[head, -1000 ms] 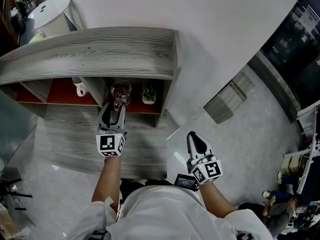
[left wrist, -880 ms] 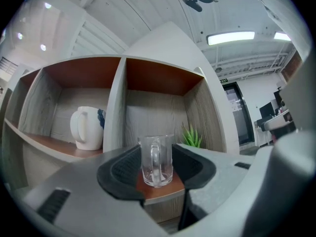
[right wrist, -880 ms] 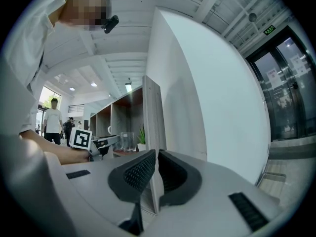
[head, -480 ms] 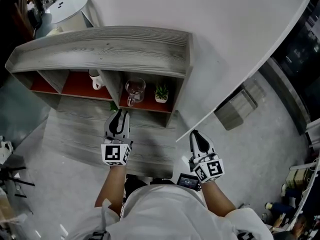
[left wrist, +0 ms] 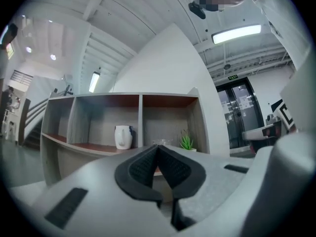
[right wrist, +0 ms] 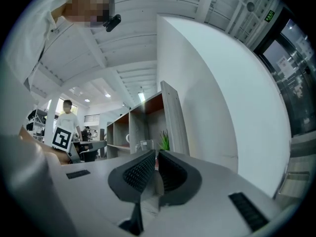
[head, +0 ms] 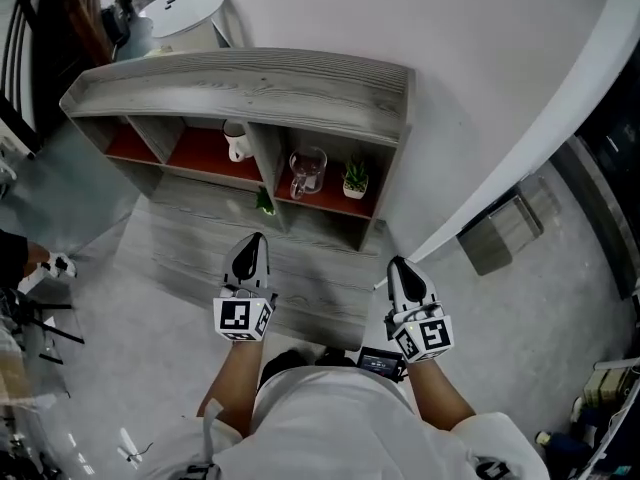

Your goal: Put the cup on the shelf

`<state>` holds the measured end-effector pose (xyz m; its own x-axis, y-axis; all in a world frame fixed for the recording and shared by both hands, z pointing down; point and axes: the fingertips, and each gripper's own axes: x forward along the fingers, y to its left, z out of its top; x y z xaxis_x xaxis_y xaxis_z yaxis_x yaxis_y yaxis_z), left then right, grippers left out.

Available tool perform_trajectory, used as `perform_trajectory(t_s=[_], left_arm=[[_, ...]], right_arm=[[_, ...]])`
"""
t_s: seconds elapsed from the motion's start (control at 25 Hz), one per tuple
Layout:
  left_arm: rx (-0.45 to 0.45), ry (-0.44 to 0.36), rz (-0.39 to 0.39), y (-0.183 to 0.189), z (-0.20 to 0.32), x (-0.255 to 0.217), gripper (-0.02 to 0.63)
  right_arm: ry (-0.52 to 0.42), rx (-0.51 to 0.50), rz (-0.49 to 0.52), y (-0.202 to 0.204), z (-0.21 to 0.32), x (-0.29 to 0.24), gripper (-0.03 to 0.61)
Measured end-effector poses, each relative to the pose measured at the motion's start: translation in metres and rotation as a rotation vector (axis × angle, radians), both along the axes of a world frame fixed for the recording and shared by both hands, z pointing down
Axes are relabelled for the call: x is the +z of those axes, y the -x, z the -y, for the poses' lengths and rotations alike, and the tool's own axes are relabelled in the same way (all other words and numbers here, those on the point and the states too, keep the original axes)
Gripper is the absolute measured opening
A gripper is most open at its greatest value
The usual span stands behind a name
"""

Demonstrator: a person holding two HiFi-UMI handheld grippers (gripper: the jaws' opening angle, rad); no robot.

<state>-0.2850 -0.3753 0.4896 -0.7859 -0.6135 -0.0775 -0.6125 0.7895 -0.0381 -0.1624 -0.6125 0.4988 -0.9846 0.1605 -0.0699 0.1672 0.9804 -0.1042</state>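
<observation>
A pale wall (head: 480, 58) rises ahead of both pairs of jaws, and a grey floor (head: 150, 368) spreads below them. Against that wall, straight ahead of the jaws and well apart from them, stands the long grey wood-grain shelf (head: 240, 78), its compartments lined in red-brown. Past the shelf's far end, well off to the left of the left jaws, sits a white round table (head: 185, 8).

The left gripper (head: 254, 240) is held out towards the shelf. Its dark pads are pressed together with nothing between them. The right gripper (head: 398, 264) is held alongside, well to the right of the left one, and points at the shelf's right end. Its jaws are closed too, the pads meeting at the tips, and they grip nothing.

The cup (head: 307, 171), clear glass with a handle, stands upright in the shelf's rightmost compartment. It is ahead of the left jaws and a little to their right, and ahead and to the left of the right jaws, touched by neither. A white mug (head: 236, 141) stands in the next compartment, ahead and slightly left of the left jaws. A small potted plant (head: 356, 178) stands just beside the cup in the same compartment, on the side nearer the right jaws. Low at the foot of the divider, between the left jaws and the cup, lies a small green item (head: 265, 201), perhaps a leaf, too small to tell
</observation>
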Motion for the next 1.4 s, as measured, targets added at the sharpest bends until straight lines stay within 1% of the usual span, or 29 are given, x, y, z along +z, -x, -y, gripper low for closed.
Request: perform_trajectory(t_s=[0.32, 0.52, 0.68, 0.84, 0.92, 1.08, 1.4], left_arm=[[-0.040, -0.020, -0.005, -0.043, -0.055, -0.008, 0.009], [-0.047, -0.018, -0.006, -0.079, -0.091, -0.010, 0.009], [-0.045, -0.011, -0.020, -0.113, -0.121, -0.007, 0.009], [-0.063, -0.019, -0.033, -0.146, -0.152, -0.001, 0.009], [-0.062, -0.008, -0.034, -0.163, -0.162, 0.003, 0.009], [-0.028, 0.025, -0.025, -0.202, -0.172, 0.008, 0.009], [-0.011, 0.017, -0.057, -0.273, -0.180, 0.029, 0.009]], right_arm=[[-0.020, -0.014, 0.047, -0.017, -0.030, -0.016, 0.044], [-0.044, -0.020, 0.060, -0.041, -0.061, -0.026, 0.044], [-0.052, -0.015, 0.048, -0.072, -0.085, -0.024, 0.044], [-0.071, -0.026, 0.031, -0.102, -0.111, -0.020, 0.044], [-0.076, -0.026, 0.032, -0.117, -0.120, -0.019, 0.044], [-0.087, -0.019, 0.031, -0.150, -0.136, -0.019, 0.044], [-0.117, -0.026, 0.009, -0.222, -0.156, -0.009, 0.044]])
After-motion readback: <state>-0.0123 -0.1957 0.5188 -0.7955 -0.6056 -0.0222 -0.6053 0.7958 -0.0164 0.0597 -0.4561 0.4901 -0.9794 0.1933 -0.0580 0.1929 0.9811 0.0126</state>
